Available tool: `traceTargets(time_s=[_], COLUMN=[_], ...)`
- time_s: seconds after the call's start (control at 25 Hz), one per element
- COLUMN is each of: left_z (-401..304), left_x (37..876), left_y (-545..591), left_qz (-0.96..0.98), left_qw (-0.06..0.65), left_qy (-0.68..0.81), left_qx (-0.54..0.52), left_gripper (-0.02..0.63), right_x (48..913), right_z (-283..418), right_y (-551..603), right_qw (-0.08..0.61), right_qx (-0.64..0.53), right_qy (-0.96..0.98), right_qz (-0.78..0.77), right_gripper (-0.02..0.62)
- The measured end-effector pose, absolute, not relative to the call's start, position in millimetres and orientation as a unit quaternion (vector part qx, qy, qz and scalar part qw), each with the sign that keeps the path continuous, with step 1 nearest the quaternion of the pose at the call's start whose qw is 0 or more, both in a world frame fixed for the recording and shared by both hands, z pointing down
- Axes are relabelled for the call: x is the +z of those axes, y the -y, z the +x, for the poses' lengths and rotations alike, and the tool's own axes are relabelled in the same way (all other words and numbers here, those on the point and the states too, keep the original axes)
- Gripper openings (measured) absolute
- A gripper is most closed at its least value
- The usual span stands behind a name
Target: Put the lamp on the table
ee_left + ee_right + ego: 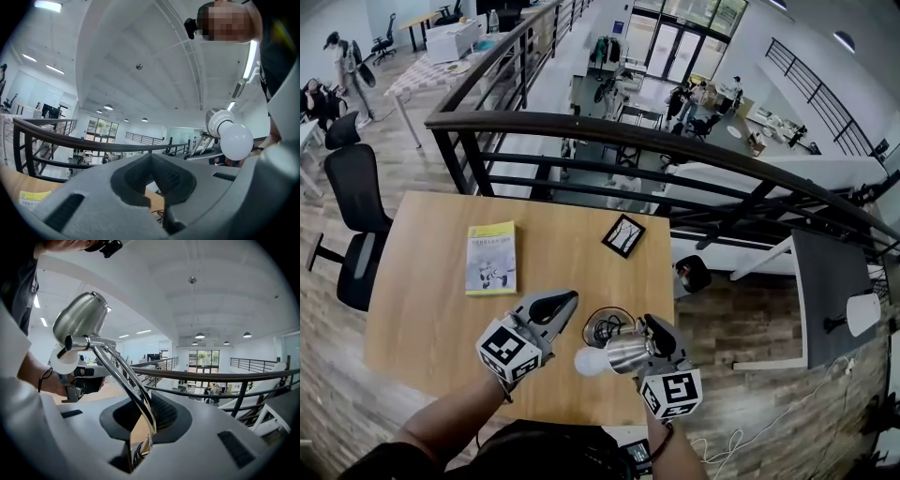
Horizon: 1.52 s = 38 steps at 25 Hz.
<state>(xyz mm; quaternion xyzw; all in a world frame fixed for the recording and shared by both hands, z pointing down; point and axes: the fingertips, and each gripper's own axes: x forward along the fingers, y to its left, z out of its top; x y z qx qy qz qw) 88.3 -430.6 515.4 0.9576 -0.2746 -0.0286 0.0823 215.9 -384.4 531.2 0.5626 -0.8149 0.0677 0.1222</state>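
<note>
Right tongs (653, 330) clamped on thin metal arm of silver desk lamp (626, 352), tilted over near edge of wooden surface (441, 309), base (606, 325) contact unclear; left tongs (555, 303) together, empty, just beside; setting-down seemingly in hand, calling for righting lamp and seating round base flat.

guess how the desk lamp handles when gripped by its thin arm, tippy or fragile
Probably top-heavy: on the desk lamp, the metal shade and bulb sit beyond where the right gripper pinches the thin rods, so it may twist. The bare bulb looks fragile; the polished rods could be slippery.
</note>
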Motion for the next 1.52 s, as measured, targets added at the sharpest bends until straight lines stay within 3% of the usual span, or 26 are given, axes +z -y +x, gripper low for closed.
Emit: traceTargets(time_s=[1.52], left_z=[72.1], left_x=[545.5], left_y=[455.6], left_qz=[0.947], left_qw=[0.113], left_qy=[0.301], left_qx=[-0.015], left_gripper=[0.008], right_x=[593.4], right_z=[202.8], right_y=[397.6], right_qw=[0.153], right_qx=[0.101], right_qy=[0.826], right_qz=[0.533], right_gripper=[0.069])
